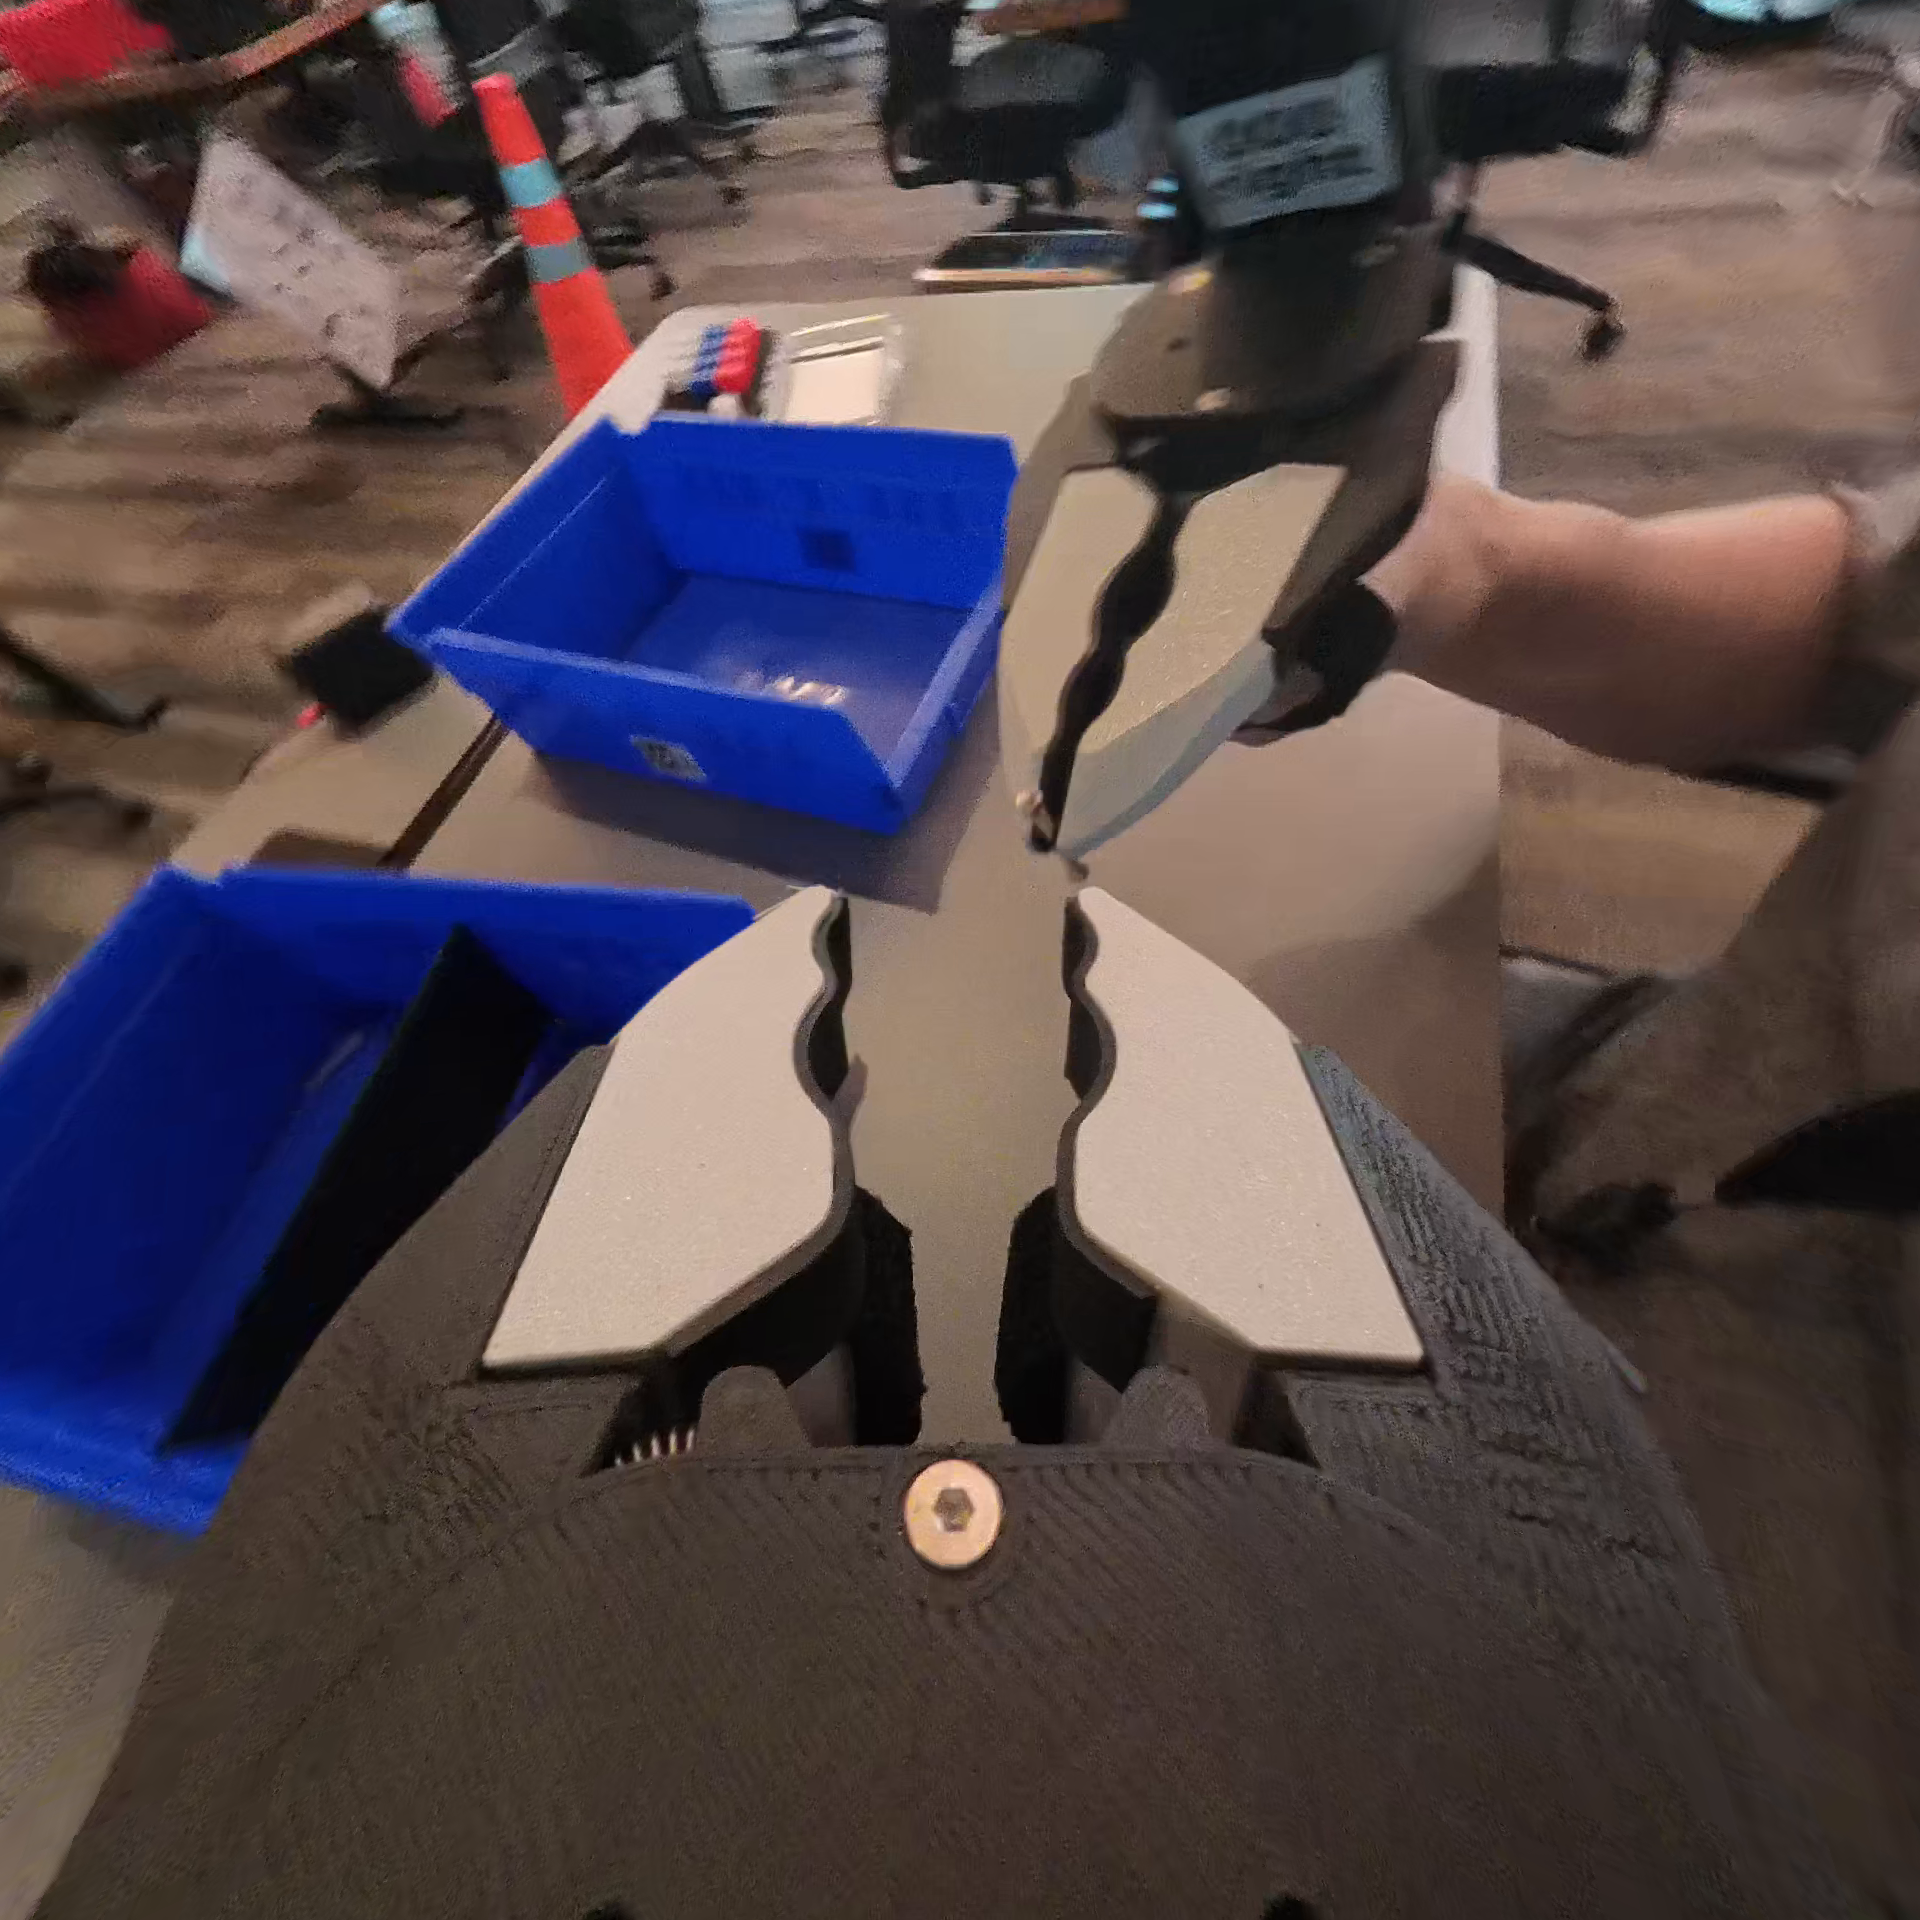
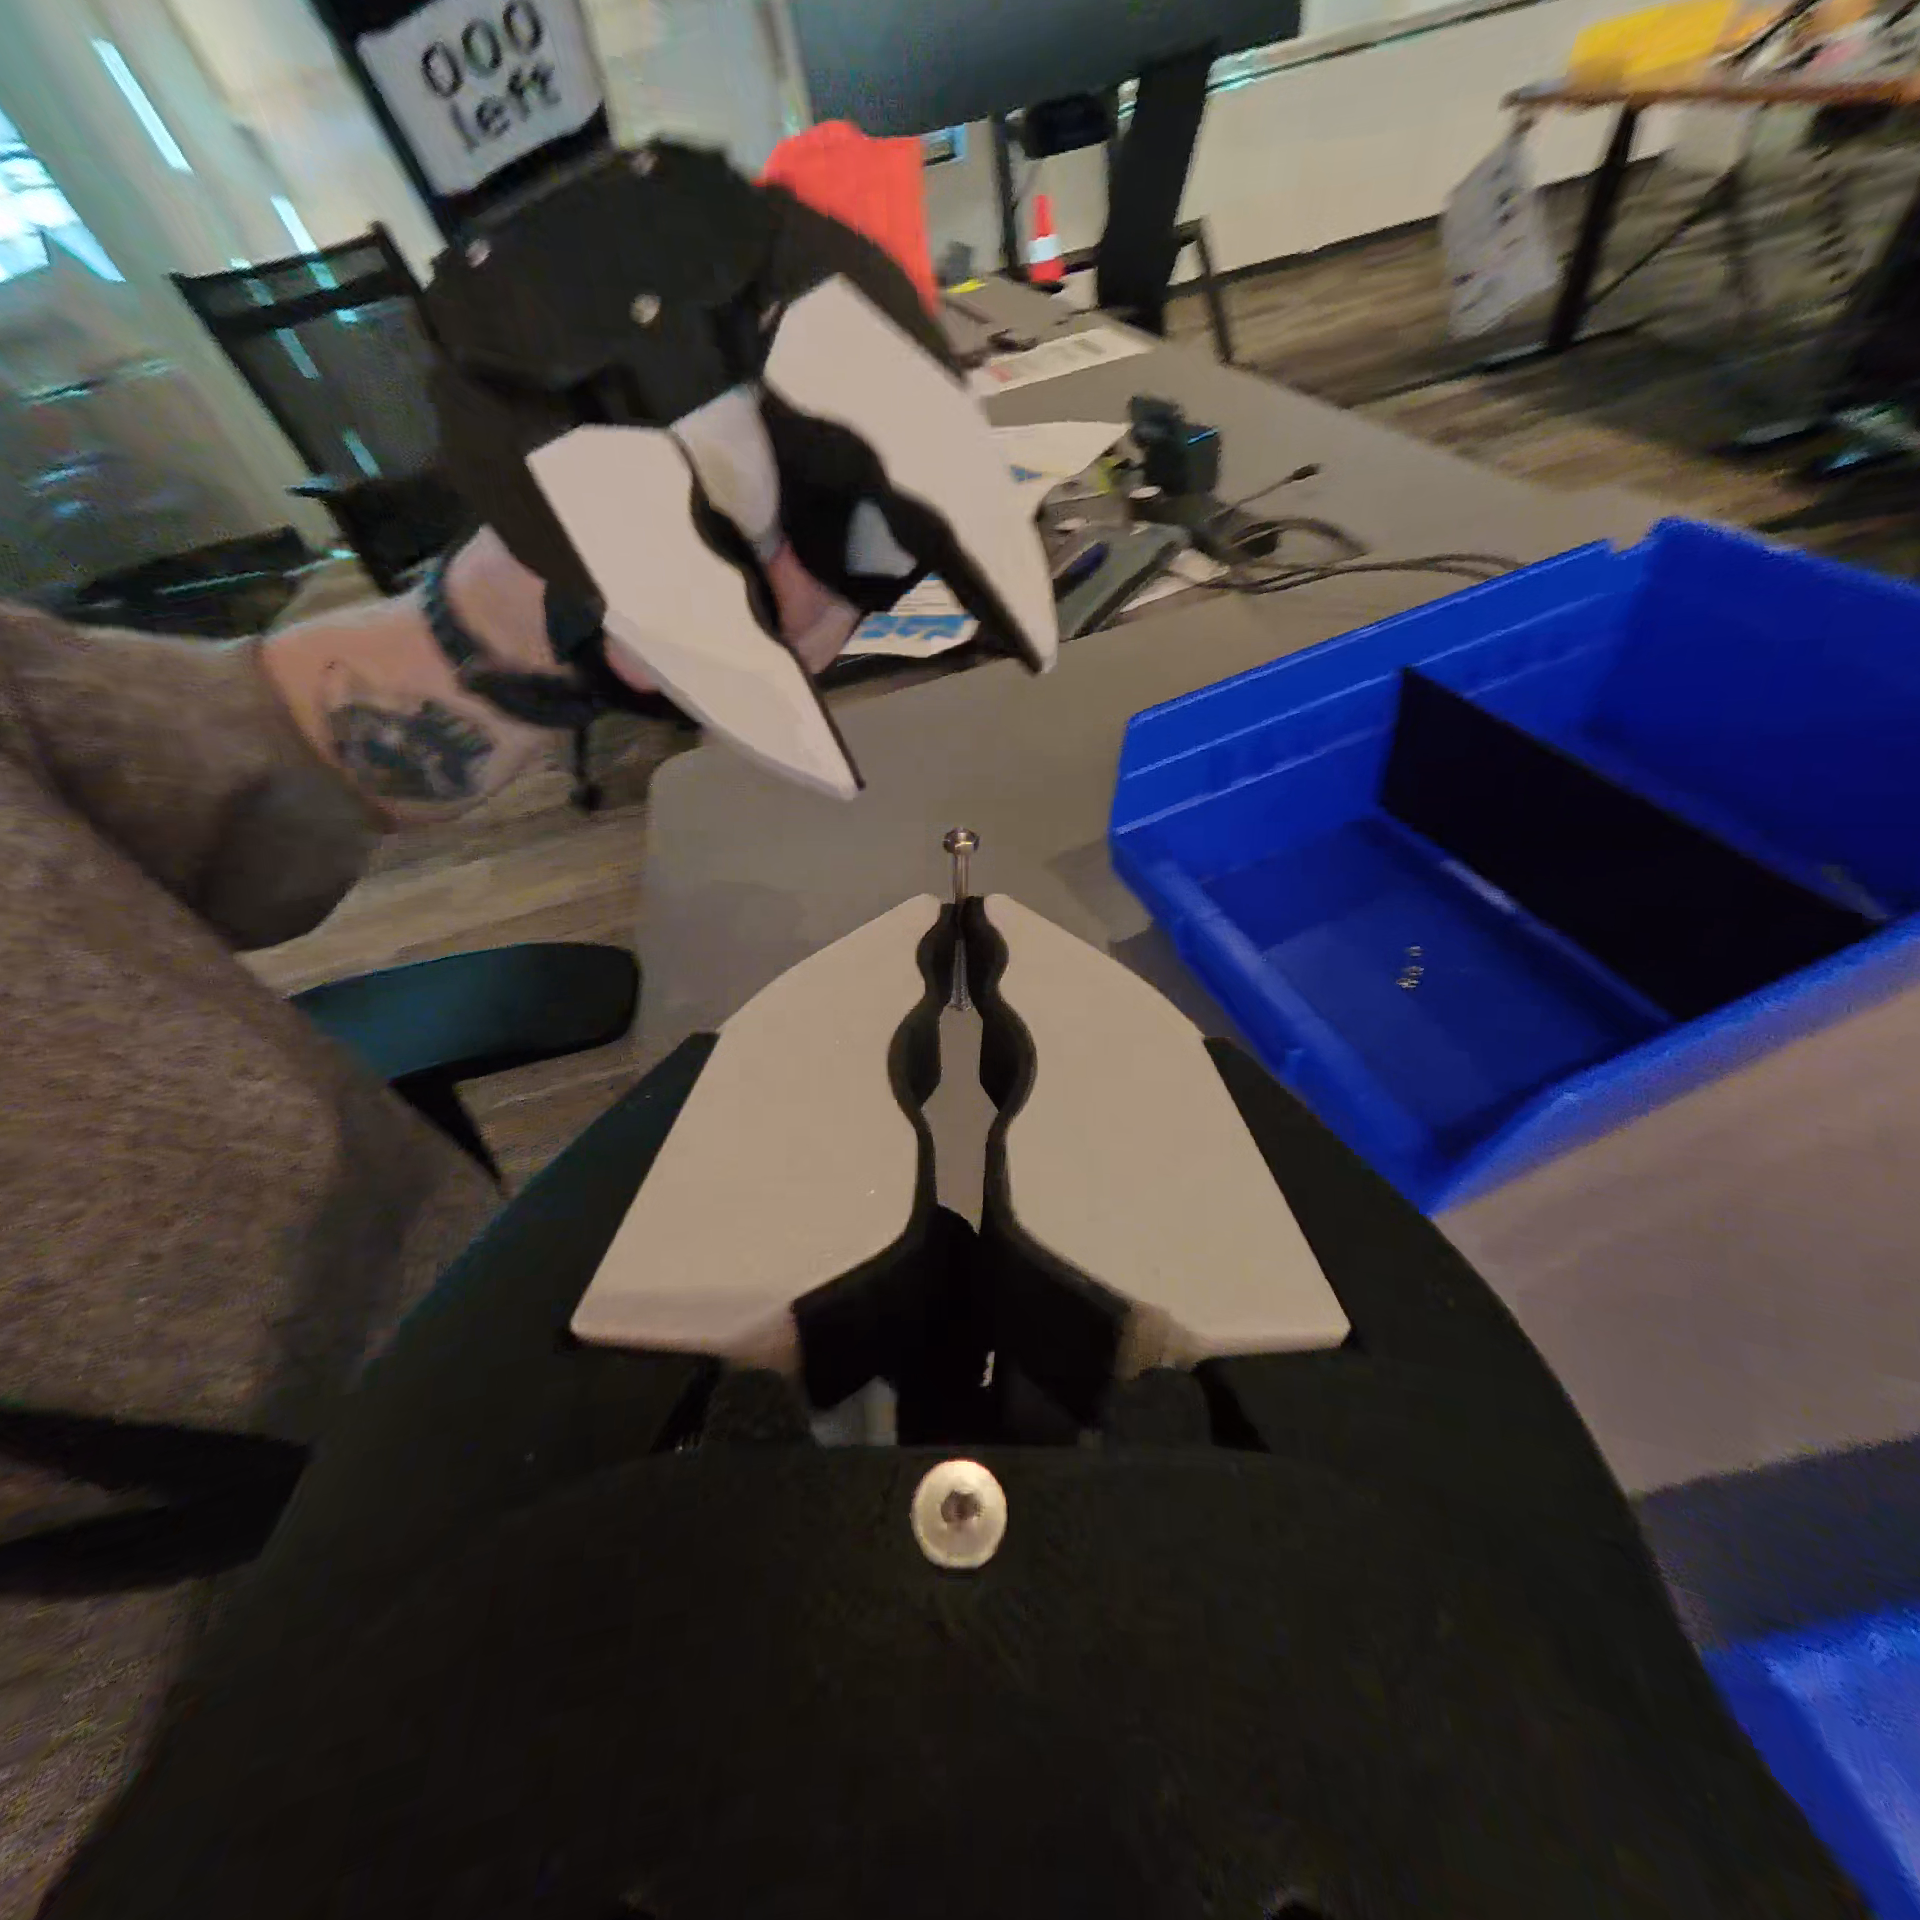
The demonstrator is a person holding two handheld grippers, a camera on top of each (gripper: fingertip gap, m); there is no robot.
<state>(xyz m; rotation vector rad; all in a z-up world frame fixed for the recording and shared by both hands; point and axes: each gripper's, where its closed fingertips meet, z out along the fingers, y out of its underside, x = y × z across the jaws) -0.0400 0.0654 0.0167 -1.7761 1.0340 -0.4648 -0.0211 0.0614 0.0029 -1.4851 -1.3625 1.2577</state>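
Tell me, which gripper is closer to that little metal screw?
Right. The right gripper pinches the screw at its tips; the left gripper hangs open, just apart from it.

Count: two grippers (image 1: 956, 904) (image 2: 964, 904), two blue bins (image 1: 717, 623) (image 1: 135, 1195), one screw (image 2: 961, 883), one orange cone (image 1: 556, 249), one tabletop (image 1: 1195, 987), and several small metal parts (image 2: 1410, 975) in the divided bin.

A slim silver metal screw (image 2: 961, 914) is pinched in the right gripper (image 2: 963, 902), head pointing forward, left of the divided blue plastic bin (image 2: 1299, 997).
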